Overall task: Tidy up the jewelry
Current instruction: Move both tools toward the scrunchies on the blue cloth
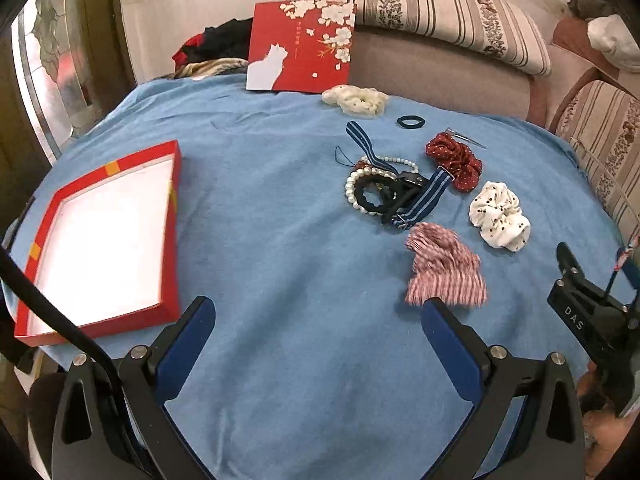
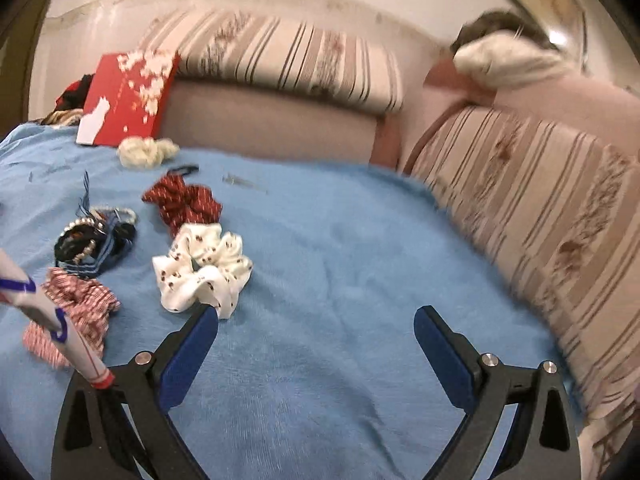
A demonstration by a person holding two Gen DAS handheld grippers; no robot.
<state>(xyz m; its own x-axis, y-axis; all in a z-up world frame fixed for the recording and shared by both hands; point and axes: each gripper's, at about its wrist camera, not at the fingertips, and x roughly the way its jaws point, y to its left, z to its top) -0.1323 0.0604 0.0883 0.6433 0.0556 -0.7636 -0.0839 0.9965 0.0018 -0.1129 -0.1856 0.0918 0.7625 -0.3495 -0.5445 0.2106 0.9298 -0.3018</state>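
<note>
A blue cloth (image 1: 260, 200) covers the whole work surface, with a striped sofa (image 1: 440, 12) along its far and right edges. At the near left lies the open red box tray (image 1: 170, 216), its white floor bare, and its red lid (image 1: 300, 46) with white blossoms leans upright against the sofa at the far side. The jewelry sits well apart from the tray, in the right half: a red-and-white striped scrunchie (image 1: 444, 268) nearest, a white spotted scrunchie (image 1: 500, 216) to its right, a dark red dotted scrunchie (image 1: 454, 160) farther back, a cream scrunchie (image 1: 356, 100) by the lid, and in the middle a tangle of a pearl bracelet (image 1: 354, 192), black hair ties (image 1: 372, 200) and a blue striped strap (image 1: 424, 196); a small dark hair tie (image 1: 411, 121) lies alone beyond. The left gripper (image 1: 320, 312) hovers with its jaws wide apart and empty, its right finger just in front of the striped scrunchie. The right gripper (image 2: 316, 320) is likewise spread and empty, its left finger at the white spotted scrunchie's near edge. The likely trouble is the tangle: pinching one piece there could drag its neighbours along, and the right view's blur makes a misjudged grab plausible.
</note>
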